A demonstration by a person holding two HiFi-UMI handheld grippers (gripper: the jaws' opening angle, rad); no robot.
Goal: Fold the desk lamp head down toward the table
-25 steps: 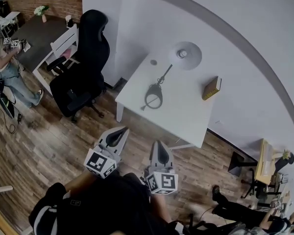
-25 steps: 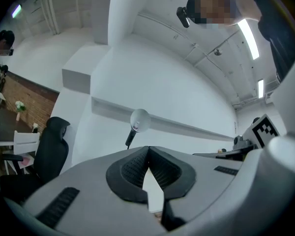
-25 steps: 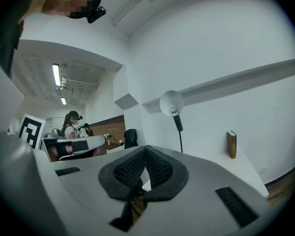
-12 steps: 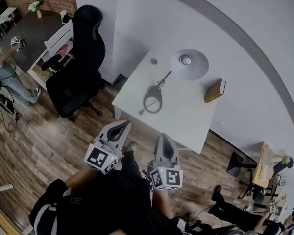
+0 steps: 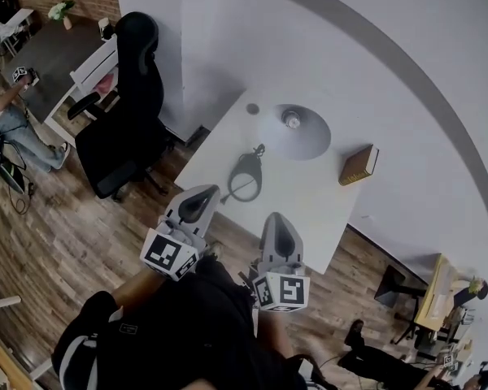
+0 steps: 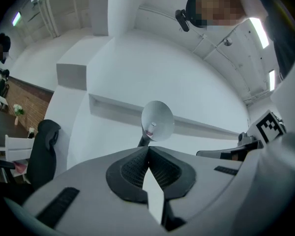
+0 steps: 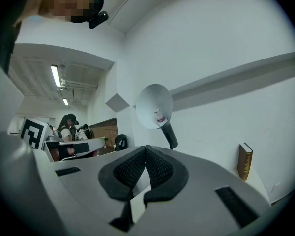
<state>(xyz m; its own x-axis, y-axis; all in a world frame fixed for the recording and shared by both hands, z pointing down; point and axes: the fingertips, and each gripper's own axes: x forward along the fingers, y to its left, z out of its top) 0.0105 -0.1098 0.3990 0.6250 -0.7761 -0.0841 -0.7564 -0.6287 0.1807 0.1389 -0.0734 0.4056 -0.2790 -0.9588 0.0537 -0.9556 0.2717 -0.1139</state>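
From the head view, the white dish-shaped desk lamp head (image 5: pixel 297 134) sits raised over the white rectangular table (image 5: pixel 309 205) with its bulb showing. It is ahead of both tools and well apart from them. The left gripper (image 5: pixel 197 201) and right gripper (image 5: pixel 281 232) are held side by side at the table's near edge. A tan hardback book (image 5: pixel 359 165) stands beyond the right gripper, off to its right.

In the left gripper view, the jaws are pressed together with nothing between them. The lamp head rises just above their tips on a dark stem, its open face turned toward the tool. The gripper points level.

In the right gripper view, the jaws likewise meet, empty. The lamp head stands above and slightly right of the tips, with the book farther right. This tool also points level.

By my reading the fold has not begun: the head is up and untouched. Reaching it, taking hold and swinging it down toward the table are all left to do.
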